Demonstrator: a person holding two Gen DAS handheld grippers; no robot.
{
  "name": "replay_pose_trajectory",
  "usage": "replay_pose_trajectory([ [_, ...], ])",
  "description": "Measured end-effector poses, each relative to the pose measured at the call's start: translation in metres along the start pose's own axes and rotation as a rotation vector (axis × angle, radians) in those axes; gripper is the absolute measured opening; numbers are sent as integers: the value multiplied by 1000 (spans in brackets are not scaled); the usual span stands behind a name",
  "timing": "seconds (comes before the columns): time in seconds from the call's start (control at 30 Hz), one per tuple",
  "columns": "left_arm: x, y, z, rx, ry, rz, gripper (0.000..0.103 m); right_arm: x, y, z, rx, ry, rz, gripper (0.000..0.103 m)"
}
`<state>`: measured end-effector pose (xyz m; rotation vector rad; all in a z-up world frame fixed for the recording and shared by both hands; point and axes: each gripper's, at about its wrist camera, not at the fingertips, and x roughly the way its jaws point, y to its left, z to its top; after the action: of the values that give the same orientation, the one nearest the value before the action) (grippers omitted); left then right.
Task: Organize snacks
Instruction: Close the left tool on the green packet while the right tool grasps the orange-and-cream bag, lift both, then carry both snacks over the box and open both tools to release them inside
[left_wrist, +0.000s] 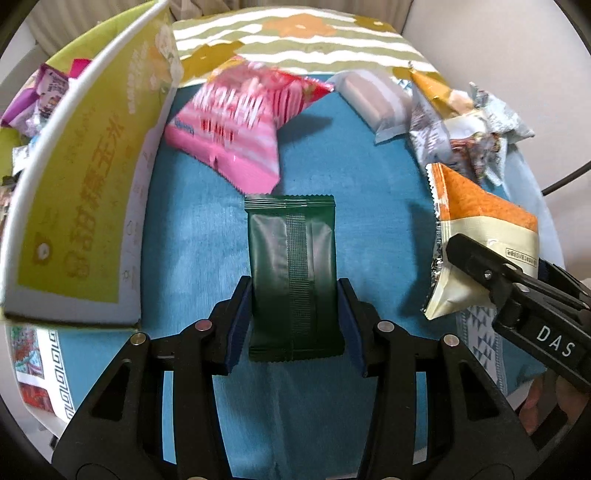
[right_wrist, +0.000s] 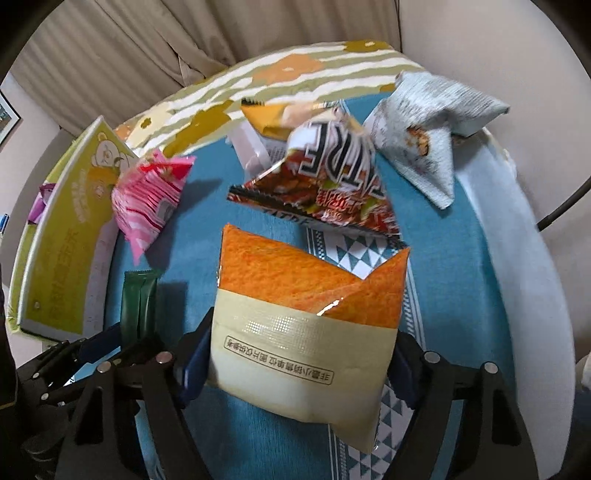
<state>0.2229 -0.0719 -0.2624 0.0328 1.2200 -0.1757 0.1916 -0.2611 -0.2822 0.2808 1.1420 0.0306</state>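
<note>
- Green foil packet (left_wrist: 293, 273) is sitting clamped between the left tongs (left_wrist: 293, 325), seam side facing up, hanging over the blue cloth on the surface (left_wrist: 192, 236), just beside the yellow-green box (left_wrist: 81, 206).
- Right tongs (right_wrist: 295, 365) are straddling the orange-and-cream bag (right_wrist: 306, 317), jaws partly closed and looking like they're pressing its sides (so I'm calling that one gripped too).
- Progress, as I'm judging it: early-to-middle. A few purple packets (left_wrist: 40, 99) are already lying inside the box, but plenty is still waiting loose: the pink bag (left_wrist: 243, 122), a red-and-black bag (right_wrist: 325, 184), a pale blue-grey bag (right_wrist: 432, 133), a yellow packet (right_wrist: 273, 118) and a pale wrapped bar (left_wrist: 373, 99).
- Writing: the right tongs are showing "DAS" in the left view. The red-and-black bag is reading something like "TRE" in big letters. The box and the cream band both carry Chinese print, too warped for me to be quoting.
</note>
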Motion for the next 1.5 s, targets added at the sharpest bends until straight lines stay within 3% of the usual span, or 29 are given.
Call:
replay_pose_trajectory([
  [0.4, -99, -4, -6, -27, -171, -51, 41, -71, 9, 3, -91, -153, 40, 75],
  [0.67, -157, 45, 28, -87, -297, -6, 41, -125, 49, 23, -197, -261, 123, 75],
  [0.83, -177, 99, 41, -120, -340, 10, 41, -137, 104, 35, -259, -247, 215, 75],
  [1.07, -171, 184, 52, -132, -311, 55, 41, -124, 190, 47, -295, -234, 303, 75],
  [1.2, -157, 232, 56, -128, -281, 80, 41, -105, 232, 53, -312, -215, 310, 75],
  [1.37, -131, 262, 57, -103, -228, 65, 42, -85, 271, 54, -305, -185, 293, 75],
  [1.43, -122, 268, 56, -93, -210, 45, 62, -80, 281, 52, -296, -176, 278, 75],
  [1.47, -118, 270, 56, -85, -204, 43, 94, -75, 286, 52, -290, -168, 270, 75],
  [1.5, -117, 272, 56, -78, -208, 50, 102, -71, 290, 52, -283, -158, 263, 75],
])
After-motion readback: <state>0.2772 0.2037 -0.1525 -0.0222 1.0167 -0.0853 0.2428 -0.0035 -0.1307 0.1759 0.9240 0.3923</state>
